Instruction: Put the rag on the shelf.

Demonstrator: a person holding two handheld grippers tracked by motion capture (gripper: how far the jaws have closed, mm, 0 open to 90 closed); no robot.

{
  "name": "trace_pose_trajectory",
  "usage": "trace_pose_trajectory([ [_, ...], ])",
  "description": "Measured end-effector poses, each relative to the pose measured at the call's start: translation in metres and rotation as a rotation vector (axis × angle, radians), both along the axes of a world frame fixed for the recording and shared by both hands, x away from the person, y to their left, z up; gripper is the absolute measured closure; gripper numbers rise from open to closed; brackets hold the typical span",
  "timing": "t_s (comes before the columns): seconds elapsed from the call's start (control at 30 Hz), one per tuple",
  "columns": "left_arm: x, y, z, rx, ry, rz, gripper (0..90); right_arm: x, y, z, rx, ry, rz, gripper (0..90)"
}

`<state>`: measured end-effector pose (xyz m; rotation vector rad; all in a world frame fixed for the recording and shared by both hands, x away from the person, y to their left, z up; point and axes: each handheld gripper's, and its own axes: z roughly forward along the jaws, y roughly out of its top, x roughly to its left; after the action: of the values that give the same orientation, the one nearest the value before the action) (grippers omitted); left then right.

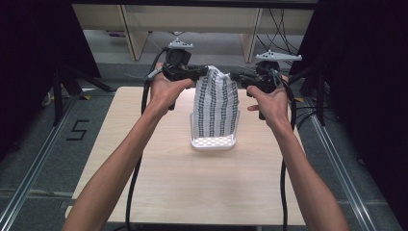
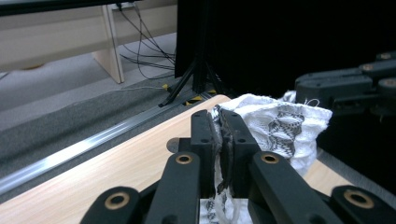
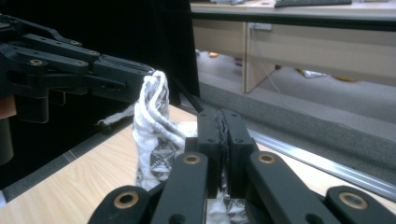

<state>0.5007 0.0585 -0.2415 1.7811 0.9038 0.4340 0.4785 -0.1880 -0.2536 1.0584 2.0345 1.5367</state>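
A: What takes up most of the scene?

B: The pale wooden desk [image 1: 159, 187], seen from the high view with grey floor around it and black stands at both sides. The person's forearms reach in from the near edge, well apart, and meet over the far half of the desk.

A: And on it?

B: A white basket [image 1: 213, 142] with a perforated wall stands near the middle. Above it hangs a white cloth with dark patterned stripes [image 1: 216, 103], stretched upright between the two grippers, its lower end dropping down into the basket.

A: Who has hold of the cloth?

B: Both. The left tongs [image 1: 204, 72] pinch the upper left corner; in the left gripper view the two black jaws stand pressed together with a strip of the lacy fabric [image 2: 275, 123] squeezed between them and the rest bunched just beyond. The right tongs [image 1: 235, 77] grip the upper right corner; the right gripper view shows those jaws closed tight on a thin fold, with more cloth [image 3: 152, 126] hanging to their left.

A: How do the two grippers sit relative to each other?

B: Facing one another at about the same height, near each other, with the top of the cloth gathered between them. Each has a black cable [image 1: 132, 192] trailing back toward the person.
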Motion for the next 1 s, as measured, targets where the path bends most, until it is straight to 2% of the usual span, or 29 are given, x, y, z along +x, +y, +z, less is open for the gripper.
trace_pose_trajectory([
  [0.03, 0.009, 0.000, -0.004, -0.010, 0.012, 0.018, 83.7, 0.011, 0.001, -0.004, -0.025, -0.011, -0.010, 88.3],
  [0.07, 0.013, 0.000, -0.007, -0.013, 0.019, 0.028, 83.7, 0.014, 0.003, -0.005, -0.011, 0.019, -0.023, 88.3],
  [0.1, 0.013, 0.000, -0.007, -0.013, 0.019, 0.028, 83.6, 0.014, 0.003, -0.005, -0.011, 0.019, -0.023, 88.3],
  [0.13, 0.020, 0.000, -0.013, -0.021, 0.027, 0.041, 83.5, 0.025, 0.004, -0.011, -0.013, 0.029, -0.037, 88.3],
  [0.27, 0.029, 0.001, -0.021, -0.046, 0.044, 0.062, 83.4, 0.039, 0.004, -0.020, 0.002, 0.031, -0.044, 88.2],
  [0.33, 0.034, 0.003, -0.025, -0.043, 0.053, 0.072, 83.1, 0.044, 0.005, -0.023, 0.003, 0.035, -0.051, 88.2],
  [0.4, 0.039, 0.004, -0.030, -0.040, 0.067, 0.085, 82.9, 0.052, 0.006, -0.029, 0.009, 0.064, -0.066, 88.1],
  [0.43, 0.041, 0.004, -0.032, -0.047, 0.075, 0.088, 82.9, 0.056, 0.007, -0.032, 0.003, 0.064, -0.065, 88.1],
  [0.5, 0.045, 0.003, -0.037, -0.034, 0.086, 0.096, 82.7, 0.062, 0.009, -0.038, -0.008, 0.077, -0.073, 88.0],
  [0.6, 0.047, 0.003, -0.041, -0.035, 0.096, 0.103, 82.5, 0.065, 0.011, -0.042, -0.006, 0.090, -0.090, 87.9],
  [0.8, 0.051, 0.010, -0.054, -0.012, 0.135, 0.134, 82.1, 0.075, 0.015, -0.053, -0.031, 0.105, -0.108, 87.5],
  [0.83, 0.053, 0.012, -0.057, -0.012, 0.148, 0.141, 81.8, 0.077, 0.018, -0.057, -0.033, 0.119, -0.109, 87.2],
  [0.9, 0.053, 0.013, -0.062, -0.010, 0.161, 0.137, 81.1, 0.080, 0.019, -0.061, -0.039, 0.118, -0.095, 87.0],
  [1.0, 0.052, 0.012, -0.068, 0.007, 0.175, 0.131, 79.7, 0.082, 0.022, -0.068, -0.040, 0.149, -0.107, 85.9],
])
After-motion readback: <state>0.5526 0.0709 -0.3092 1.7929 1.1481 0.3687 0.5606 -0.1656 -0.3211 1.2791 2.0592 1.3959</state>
